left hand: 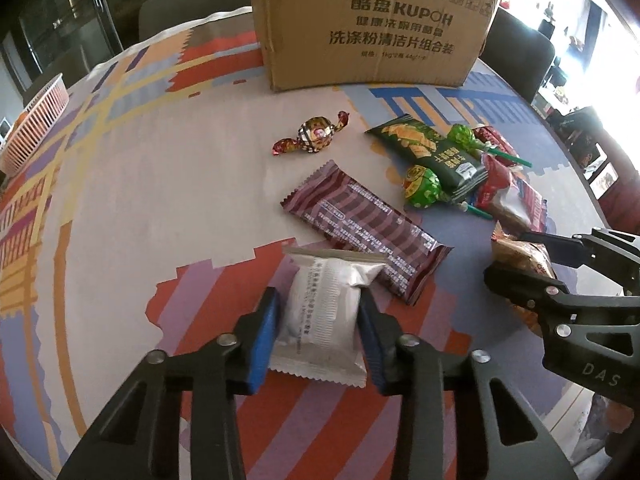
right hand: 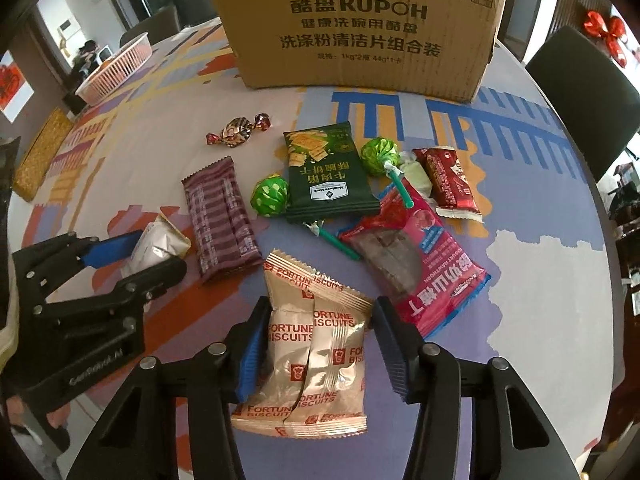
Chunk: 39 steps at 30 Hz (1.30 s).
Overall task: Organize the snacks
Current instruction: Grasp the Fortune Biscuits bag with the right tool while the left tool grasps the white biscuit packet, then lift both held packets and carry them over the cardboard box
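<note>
Blue-padded, your left gripper (left hand: 318, 320) pinches the white packet (left hand: 320, 312) near you; your right gripper (right hand: 320, 344) brackets the Fortune Biscuits packs (right hand: 312, 344), contact unclear. Both look set for lifting toward the far cardboard box (right hand: 356, 24), beyond the scattered snacks.
</note>
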Each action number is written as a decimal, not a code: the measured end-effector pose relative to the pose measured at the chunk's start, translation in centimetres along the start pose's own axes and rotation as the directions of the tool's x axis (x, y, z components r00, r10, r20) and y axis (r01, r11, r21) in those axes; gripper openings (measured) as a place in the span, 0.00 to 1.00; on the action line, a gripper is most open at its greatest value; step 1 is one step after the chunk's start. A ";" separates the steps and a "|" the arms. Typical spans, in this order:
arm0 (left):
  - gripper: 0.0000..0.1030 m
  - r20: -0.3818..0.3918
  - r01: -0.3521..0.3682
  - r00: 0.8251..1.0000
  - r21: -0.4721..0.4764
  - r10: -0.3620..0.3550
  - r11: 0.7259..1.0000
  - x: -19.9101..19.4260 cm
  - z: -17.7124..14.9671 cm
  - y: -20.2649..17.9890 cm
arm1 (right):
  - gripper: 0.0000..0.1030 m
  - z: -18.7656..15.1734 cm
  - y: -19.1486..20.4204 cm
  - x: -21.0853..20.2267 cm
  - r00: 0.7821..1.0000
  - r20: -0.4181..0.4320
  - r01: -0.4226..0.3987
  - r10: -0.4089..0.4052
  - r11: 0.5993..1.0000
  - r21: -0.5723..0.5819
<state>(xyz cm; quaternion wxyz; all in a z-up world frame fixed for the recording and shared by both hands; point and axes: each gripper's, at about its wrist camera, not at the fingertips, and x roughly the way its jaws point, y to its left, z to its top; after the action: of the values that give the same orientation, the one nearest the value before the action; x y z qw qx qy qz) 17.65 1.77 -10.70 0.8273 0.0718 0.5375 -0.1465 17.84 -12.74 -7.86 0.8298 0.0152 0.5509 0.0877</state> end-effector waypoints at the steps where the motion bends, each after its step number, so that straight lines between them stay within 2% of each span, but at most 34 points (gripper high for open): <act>1: 0.33 -0.001 0.005 1.000 -0.001 -0.005 1.000 0.0 0.0 -0.1 | 0.45 0.0 0.0 -0.1 1.000 0.004 -0.003 0.003 1.000 0.000; 7: 0.30 0.017 0.018 1.000 -0.017 -0.018 1.000 -0.8 -0.1 -0.9 | 0.41 -0.4 -0.5 -0.6 0.999 0.021 -0.030 0.030 1.000 -0.006; 15: 0.30 0.059 0.009 0.998 -0.027 -0.007 1.000 -2.9 0.1 -2.3 | 0.40 -1.3 -1.8 -1.8 0.997 0.036 -0.070 0.070 0.998 0.008; 24: 0.30 0.123 0.013 0.992 -0.040 -0.008 0.999 -5.6 1.5 -3.4 | 0.40 -0.5 -2.3 -4.5 0.990 0.119 -0.082 0.082 0.997 -0.003; 39: 0.30 0.301 0.007 0.953 -0.070 0.015 0.998 -11.4 7.1 -4.1 | 0.40 4.9 -3.5 -10.6 0.939 0.335 -0.073 0.077 0.997 -0.024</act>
<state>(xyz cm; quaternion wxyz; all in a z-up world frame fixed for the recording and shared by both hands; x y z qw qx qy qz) 18.19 -2.24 2.76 0.9020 0.0205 0.4096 -0.1351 18.76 -17.52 3.31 0.9076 0.0463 0.4002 0.1183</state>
